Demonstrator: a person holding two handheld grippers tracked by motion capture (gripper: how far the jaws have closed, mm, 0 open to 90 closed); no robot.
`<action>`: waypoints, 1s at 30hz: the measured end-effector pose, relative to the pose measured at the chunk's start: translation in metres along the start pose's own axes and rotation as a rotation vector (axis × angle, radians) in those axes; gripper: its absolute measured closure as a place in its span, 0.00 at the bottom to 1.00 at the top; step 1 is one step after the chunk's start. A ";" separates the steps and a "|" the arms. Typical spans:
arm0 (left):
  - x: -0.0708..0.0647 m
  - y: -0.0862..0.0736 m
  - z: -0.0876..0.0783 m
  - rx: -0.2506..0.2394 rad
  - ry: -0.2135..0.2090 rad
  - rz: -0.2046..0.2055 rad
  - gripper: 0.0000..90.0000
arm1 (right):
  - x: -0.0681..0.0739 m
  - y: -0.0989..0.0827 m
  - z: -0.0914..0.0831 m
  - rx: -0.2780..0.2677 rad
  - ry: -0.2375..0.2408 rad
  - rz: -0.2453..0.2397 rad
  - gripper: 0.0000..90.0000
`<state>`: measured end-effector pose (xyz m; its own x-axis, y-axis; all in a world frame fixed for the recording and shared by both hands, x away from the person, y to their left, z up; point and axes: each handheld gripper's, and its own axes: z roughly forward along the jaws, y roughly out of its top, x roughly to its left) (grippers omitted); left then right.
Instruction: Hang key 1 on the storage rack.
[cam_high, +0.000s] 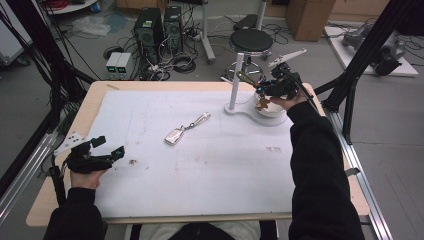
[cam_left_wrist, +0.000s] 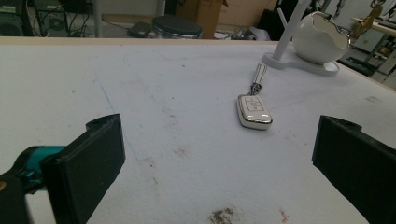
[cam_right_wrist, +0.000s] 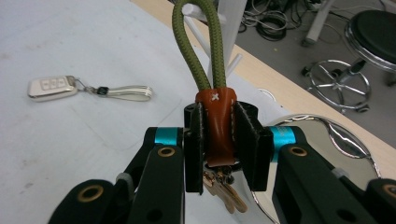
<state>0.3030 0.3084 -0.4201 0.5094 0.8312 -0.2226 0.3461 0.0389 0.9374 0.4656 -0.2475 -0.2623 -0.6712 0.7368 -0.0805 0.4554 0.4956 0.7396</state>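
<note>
black forearm sleeves come in from the bottom of the high view, one to each hand-held tool. at the near left corner of the white foam mat (cam_high: 200, 165) on the pale wooden table (cam_high: 95, 92), the left gripper (cam_high: 111, 148) rests low, its two black jaws spread wide with nothing between them. seen along those jaws in the left gripper view, bare mat lies between them, with a small dark stain just ahead.

further out, near the middle of the mat, lies a glossy white car key fob with a silver strap (cam_high: 175, 135), flat on the surface and well apart from both tools. it shows in the left gripper view as well (cam_left_wrist: 253, 111), its strap pointing away toward the stand.

at the far right of the table stands a white plastic key stand with an upright post (cam_high: 235, 82) and a round white bowl (cam_high: 272, 110) on its base. the right gripper (cam_high: 265, 95) is held over that bowl. its jaws are clamped tight on the brown leather tab of an olive-green cord keychain (cam_right_wrist: 219, 123). the cord loop (cam_right_wrist: 194, 46) rises from the tab and passes over a white peg of the stand. brass-coloured keys (cam_right_wrist: 224, 191) hang below the tab, beneath the pads. a shiny rim of the bowl shows just beside the right jaw.
</note>
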 end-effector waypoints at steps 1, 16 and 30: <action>0.000 0.000 0.000 -0.002 0.000 -0.001 0.03 | 0.001 0.000 0.002 0.000 -0.005 -0.009 0.82; 0.001 0.000 -0.001 0.002 0.001 0.002 0.03 | 0.011 0.001 0.030 0.023 -0.071 0.030 0.81; 0.001 0.000 -0.002 0.007 0.002 0.004 0.03 | 0.011 -0.001 0.056 0.061 -0.106 0.098 0.78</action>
<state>0.3018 0.3099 -0.4199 0.5089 0.8326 -0.2186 0.3499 0.0320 0.9362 0.4906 -0.2136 -0.3012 -0.5580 0.8258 -0.0821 0.5525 0.4435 0.7057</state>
